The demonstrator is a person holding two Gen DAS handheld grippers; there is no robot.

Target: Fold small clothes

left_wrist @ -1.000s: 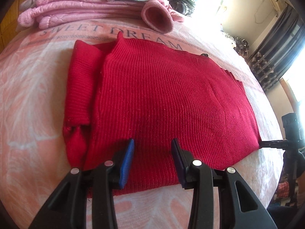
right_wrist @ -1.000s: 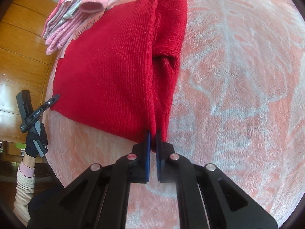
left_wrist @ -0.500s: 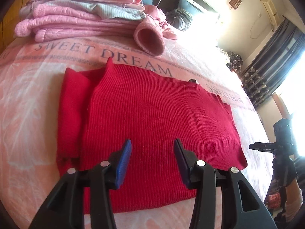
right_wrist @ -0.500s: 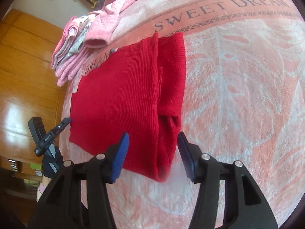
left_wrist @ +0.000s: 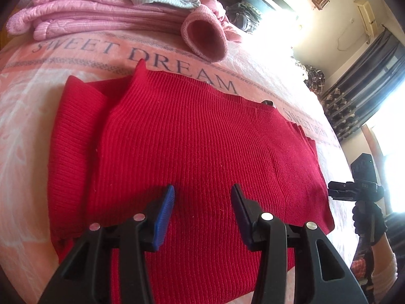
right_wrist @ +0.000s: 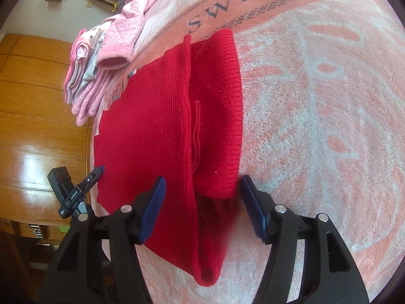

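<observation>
Nearest in the left wrist view, the left hand-held gripper (left_wrist: 202, 211) hangs over the near part of a red knitted sweater (left_wrist: 202, 152). Its two blue-padded fingers (left_wrist: 164, 212) stand wide apart with nothing between them.

In the right wrist view, the right hand-held gripper (right_wrist: 202, 210) is likewise spread wide and holds nothing. Its jaws sit either side of the sweater's (right_wrist: 152, 139) near end, where a folded-over sleeve (right_wrist: 215, 116) lies on top of the body along one edge. Whether the pads touch the cloth cannot be told.

The sweater lies flat on a bed covered by a pink blanket (left_wrist: 22, 116) with a pale leaf pattern. It is partly folded into a rough rectangle, with the sleeve laid along its side.

Beyond the sweater, a band across the blanket carries the printed words "SWEET DREAM" (left_wrist: 136, 55). The sweater's far edge overlaps the bottom of the lettering.

Further back, a stack of folded pink clothes (left_wrist: 96, 12) rests on the blanket, with a pale grey striped piece among them. A pink cuff (left_wrist: 205, 38) from the stack points toward the camera, its opening showing.

To the right of the left wrist view, the other gripper is seen beside the bed, held in a dark-gloved hand (left_wrist: 367, 217). Behind it hang dark curtains (left_wrist: 364, 86) beside a bright window.

In the right wrist view, glossy wooden panelling (right_wrist: 38, 126) stands past the bed's edge.
</observation>
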